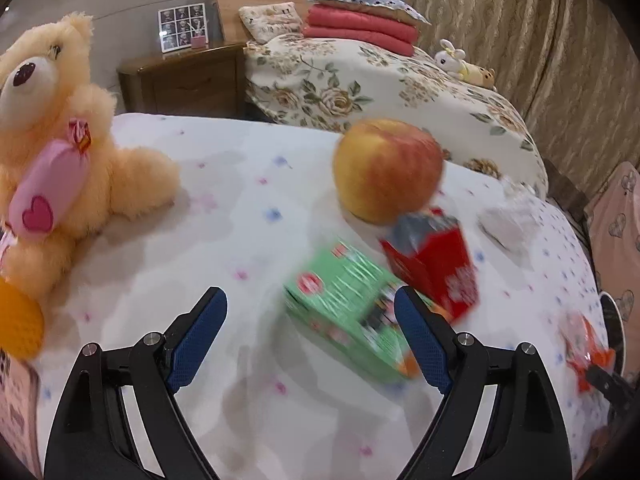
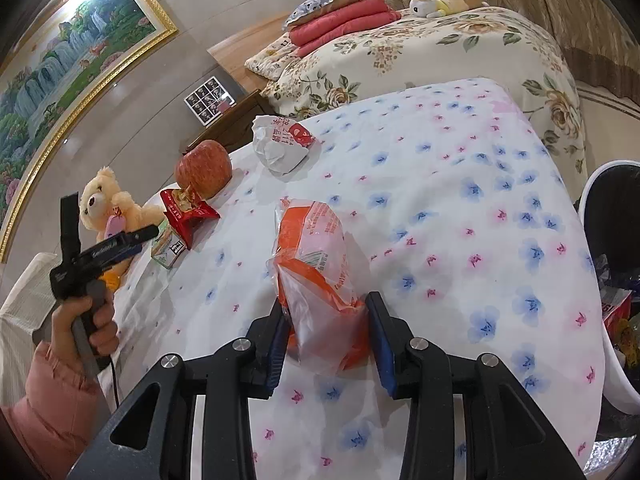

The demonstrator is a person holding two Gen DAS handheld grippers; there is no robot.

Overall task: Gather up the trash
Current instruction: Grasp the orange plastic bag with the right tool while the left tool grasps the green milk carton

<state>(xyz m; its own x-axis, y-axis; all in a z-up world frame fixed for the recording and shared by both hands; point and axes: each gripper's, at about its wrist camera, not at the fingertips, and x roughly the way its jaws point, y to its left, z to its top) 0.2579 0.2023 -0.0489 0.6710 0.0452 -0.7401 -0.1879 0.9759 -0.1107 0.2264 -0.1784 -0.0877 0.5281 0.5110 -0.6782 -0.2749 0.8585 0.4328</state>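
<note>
On the flowered tablecloth [image 2: 460, 184], the left gripper [image 1: 310, 334] stood wide open and held nothing. The green carton [image 1: 344, 308] lay flat just ahead of its right finger [image 1: 420, 340], which overlapped the carton's near end; the carton's long axis ran from upper left to lower right in the left wrist view. Beyond it sat the red snack packet [image 1: 436, 264], torn mouth toward the apple [image 1: 386, 170]. Further right, the right gripper [image 2: 326, 340] was closed partway on the orange plastic bag [image 2: 316, 268], both pads pressing its near end. The bag stretched straight away from the jaws, leaning slightly left. The trash bin [image 2: 596, 208] stood at the table's right edge.
</note>
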